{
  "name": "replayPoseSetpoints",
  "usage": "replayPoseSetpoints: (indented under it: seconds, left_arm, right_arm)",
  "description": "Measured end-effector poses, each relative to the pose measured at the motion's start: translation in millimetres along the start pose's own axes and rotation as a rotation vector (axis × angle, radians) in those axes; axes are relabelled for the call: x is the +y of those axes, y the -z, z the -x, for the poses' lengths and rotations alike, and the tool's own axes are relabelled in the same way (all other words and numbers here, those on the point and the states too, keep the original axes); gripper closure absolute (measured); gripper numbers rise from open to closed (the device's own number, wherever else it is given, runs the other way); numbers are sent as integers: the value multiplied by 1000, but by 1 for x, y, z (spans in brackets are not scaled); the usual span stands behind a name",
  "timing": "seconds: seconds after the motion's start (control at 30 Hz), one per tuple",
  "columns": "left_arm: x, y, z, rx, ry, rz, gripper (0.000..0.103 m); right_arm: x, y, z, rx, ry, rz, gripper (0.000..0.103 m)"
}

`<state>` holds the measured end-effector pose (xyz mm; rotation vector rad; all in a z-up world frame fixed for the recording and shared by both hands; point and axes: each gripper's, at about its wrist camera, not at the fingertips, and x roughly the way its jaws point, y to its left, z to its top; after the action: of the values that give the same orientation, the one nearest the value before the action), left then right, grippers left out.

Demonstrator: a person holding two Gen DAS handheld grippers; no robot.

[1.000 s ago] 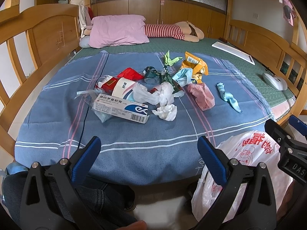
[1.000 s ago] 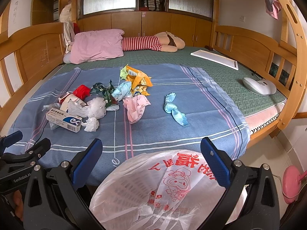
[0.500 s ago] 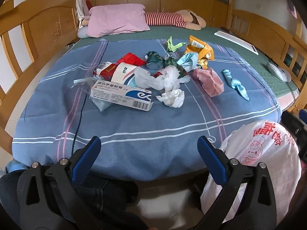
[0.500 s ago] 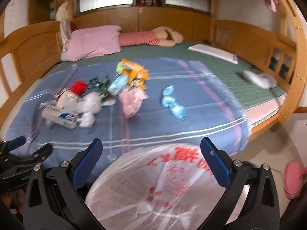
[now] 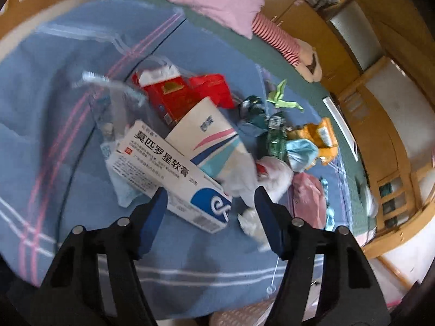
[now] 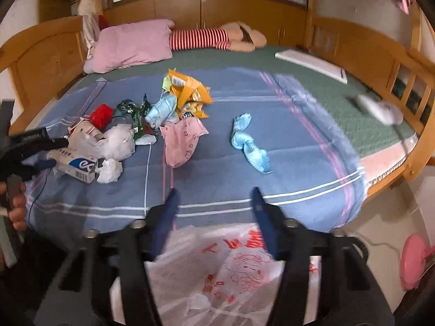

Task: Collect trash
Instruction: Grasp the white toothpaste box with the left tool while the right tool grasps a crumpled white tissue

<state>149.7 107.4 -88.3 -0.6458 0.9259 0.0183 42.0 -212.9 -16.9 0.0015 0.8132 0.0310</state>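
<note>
Trash lies heaped on a blue blanket [image 6: 285,135]. It includes a white ointment box [image 5: 168,174], red packs [image 5: 174,95], a crumpled tissue [image 5: 250,222], a pink bag [image 6: 182,141], an orange snack bag [image 6: 187,92] and a light blue wrapper [image 6: 250,146]. My left gripper [image 5: 209,206] hangs tilted over the pile, jaws closing. The box's near end sits between them, and the right pad stands clear of it. My right gripper [image 6: 213,206] is at the bed's near edge, jaws closing. A white plastic bag with red print [image 6: 217,266] lies low between its fingers. Blanket shows between the tips.
A pink pillow [image 6: 130,43] and a striped plush toy [image 6: 206,38] lie at the bed's far end. Wooden rails [image 6: 402,62] close both sides. A white device [image 6: 380,111] rests on the green mat at the right, and a pink object [image 6: 416,260] stands on the floor.
My left gripper swung forward and down over the pile, rolled, and its jaws narrowed around the box's end. The right gripper's jaws narrowed above the bag and it moved slightly forward.
</note>
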Motion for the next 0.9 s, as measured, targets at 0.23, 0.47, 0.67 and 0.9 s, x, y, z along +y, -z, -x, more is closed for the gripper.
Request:
replayPoseSetpoints:
  seconds: [0.23,0.47,0.67,0.9]
  left_arm:
    - [19,-10,-43,89,0,120,34]
    - [38,-14,-42,61,76,198,72]
    - [25,-9,2,-101,100,114,80]
    - [40,-10,-9,-21,85,203,67]
  right_arm:
    - [51,-30,-60,57,-195,-2,41]
    - [99,-34,-102,129,-228,70,41]
    - [130,-35,-121,156,-305,125,41]
    - [130,-28,-136,222,-355,100,89]
